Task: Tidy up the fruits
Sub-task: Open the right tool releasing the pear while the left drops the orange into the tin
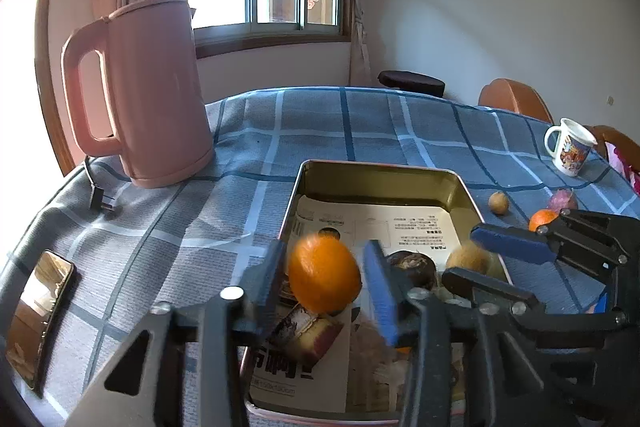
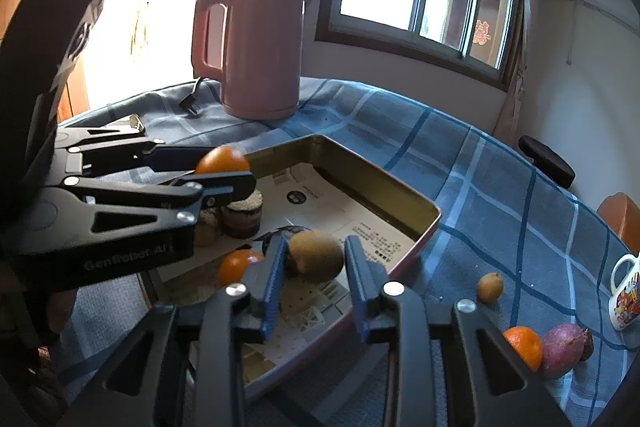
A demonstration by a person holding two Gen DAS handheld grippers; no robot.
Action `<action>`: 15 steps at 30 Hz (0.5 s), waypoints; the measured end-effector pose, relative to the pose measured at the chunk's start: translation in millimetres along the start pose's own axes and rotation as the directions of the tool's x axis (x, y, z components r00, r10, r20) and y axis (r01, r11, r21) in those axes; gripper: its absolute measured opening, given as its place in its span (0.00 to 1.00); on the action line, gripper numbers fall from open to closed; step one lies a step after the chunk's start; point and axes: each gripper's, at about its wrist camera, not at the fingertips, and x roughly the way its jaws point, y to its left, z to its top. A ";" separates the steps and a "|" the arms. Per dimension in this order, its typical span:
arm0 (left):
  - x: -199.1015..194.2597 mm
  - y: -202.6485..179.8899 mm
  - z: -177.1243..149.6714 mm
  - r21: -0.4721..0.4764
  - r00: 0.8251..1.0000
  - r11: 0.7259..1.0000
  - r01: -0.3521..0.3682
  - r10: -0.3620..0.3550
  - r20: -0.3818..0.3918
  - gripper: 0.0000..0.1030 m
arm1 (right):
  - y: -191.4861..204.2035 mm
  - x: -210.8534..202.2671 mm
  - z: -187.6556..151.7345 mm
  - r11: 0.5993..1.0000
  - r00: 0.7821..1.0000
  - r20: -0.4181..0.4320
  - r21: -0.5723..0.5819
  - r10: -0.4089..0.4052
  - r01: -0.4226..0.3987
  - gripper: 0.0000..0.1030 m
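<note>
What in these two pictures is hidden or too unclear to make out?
- Orange between the left gripper's fingers: blurred in the left view, so contact is uncertain.
- Tin tray, near end: covered by both grippers in both views.
- Kiwi at the right gripper: blurred in the right view; its grip is unclear.
- Print on the paper in the tray: too small to read.
- Mug: cut off by the right view's edge.
</note>
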 end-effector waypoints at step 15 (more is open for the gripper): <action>-31.2 -29.5 10.6 -0.006 0.990 0.999 0.038 -0.037 0.140 0.72 | -50.7 -53.0 -20.1 0.983 0.984 0.089 0.107 -0.156 0.147 0.67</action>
